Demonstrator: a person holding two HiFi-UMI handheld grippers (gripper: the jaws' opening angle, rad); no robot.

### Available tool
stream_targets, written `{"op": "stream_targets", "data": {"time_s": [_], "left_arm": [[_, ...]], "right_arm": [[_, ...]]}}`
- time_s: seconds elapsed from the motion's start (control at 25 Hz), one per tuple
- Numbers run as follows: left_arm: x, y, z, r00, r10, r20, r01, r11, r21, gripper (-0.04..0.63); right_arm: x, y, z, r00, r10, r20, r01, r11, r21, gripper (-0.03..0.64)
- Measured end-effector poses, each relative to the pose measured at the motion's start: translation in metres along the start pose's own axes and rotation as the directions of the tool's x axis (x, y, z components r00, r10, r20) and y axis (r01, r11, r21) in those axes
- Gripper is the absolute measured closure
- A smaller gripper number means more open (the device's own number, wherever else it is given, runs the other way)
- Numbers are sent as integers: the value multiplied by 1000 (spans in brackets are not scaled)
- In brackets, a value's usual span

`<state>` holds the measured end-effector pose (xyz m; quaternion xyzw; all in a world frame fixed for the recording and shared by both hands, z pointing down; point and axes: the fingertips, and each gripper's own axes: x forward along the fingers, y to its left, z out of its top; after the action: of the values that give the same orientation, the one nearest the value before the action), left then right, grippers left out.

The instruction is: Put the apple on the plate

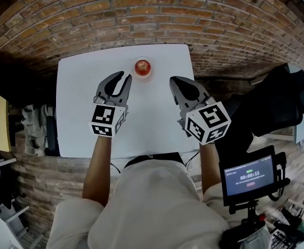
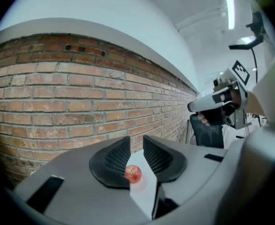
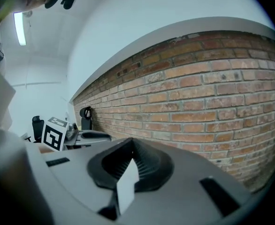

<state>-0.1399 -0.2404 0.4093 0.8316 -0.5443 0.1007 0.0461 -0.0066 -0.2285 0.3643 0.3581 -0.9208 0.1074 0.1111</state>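
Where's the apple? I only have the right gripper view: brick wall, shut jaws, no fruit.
Observer: Head view has the apple sitting on a small plate near the far edge of the white table.
Operator: Left side holding anything?
Observer: No. The left gripper has its jaws a little apart. The apple only shows through the gap, far beyond them.
Operator: How close are the two?
Observer: In the head view the left gripper and the right gripper hang short of the plate, one on each side, touching neither it nor the apple.
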Motion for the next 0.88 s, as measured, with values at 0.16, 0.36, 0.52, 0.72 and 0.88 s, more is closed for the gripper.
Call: {"op": "stream_targets", "data": {"time_s": [0.16,0.36,0.52,0.72,0.88], "left_arm": [[-20,-4,29,998,10,66,-10,1000,4,537],[-44,-15,59,992,0,127,3,1000,-24,558],[-65,-23,82,986,3,164,-2,1000,-6,583],[-85,-34,105,981,9,192,-25,996,81,588],[-102,-40,117,980,18,197,-42,992,120,588]], "right_arm": [[-10,10,18,999,6,42,-4,999,-34,614],[-22,22,38,996,12,83,-6,997,-81,614],[-33,33,55,993,21,115,-9,994,-111,614],[-45,43,70,990,16,141,5,989,-148,614],[-55,56,83,985,21,173,6,988,-153,614]]}}
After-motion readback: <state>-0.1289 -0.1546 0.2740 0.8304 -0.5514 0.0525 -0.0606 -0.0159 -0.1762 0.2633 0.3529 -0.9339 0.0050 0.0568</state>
